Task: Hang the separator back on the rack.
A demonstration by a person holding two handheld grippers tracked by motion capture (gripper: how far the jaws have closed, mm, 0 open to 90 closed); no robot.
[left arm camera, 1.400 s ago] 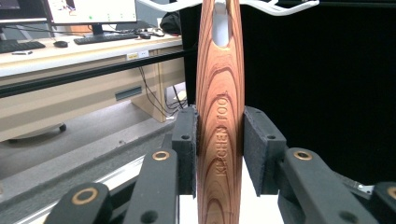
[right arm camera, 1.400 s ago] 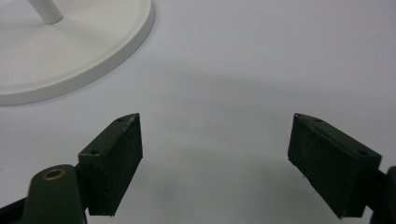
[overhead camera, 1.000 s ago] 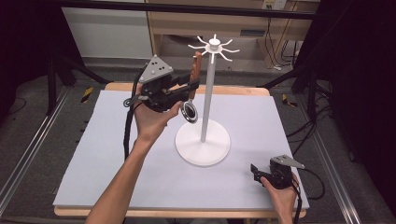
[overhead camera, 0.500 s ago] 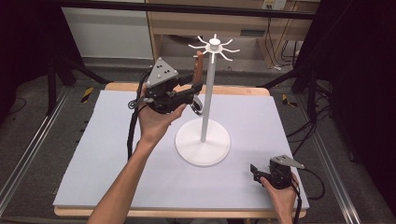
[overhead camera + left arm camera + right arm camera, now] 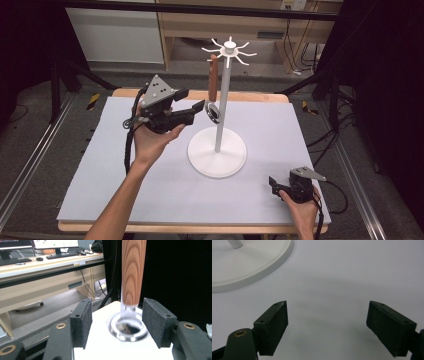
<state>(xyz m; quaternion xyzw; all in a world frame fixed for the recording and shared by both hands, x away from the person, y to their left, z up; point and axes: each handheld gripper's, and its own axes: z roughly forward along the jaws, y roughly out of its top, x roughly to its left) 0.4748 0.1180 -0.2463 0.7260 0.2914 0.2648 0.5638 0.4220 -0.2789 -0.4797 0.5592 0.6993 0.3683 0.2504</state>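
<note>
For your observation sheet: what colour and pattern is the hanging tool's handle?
Reddish-brown wood with darker grain bands on the handle, clearest in the left gripper view.

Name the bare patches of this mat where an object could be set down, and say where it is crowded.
Free: the mat left of the stand's base, and the strip between base and right gripper. Crowded: around the pole, where the hanging strainer and left gripper sit.

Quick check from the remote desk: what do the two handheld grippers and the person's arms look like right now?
Both grippers, left gripper and right gripper, are black with flat rectangular pads, brass rivets, a grey three-cornered plate on top and a black trailing cable. The forearms are bare, no sleeves.
</note>
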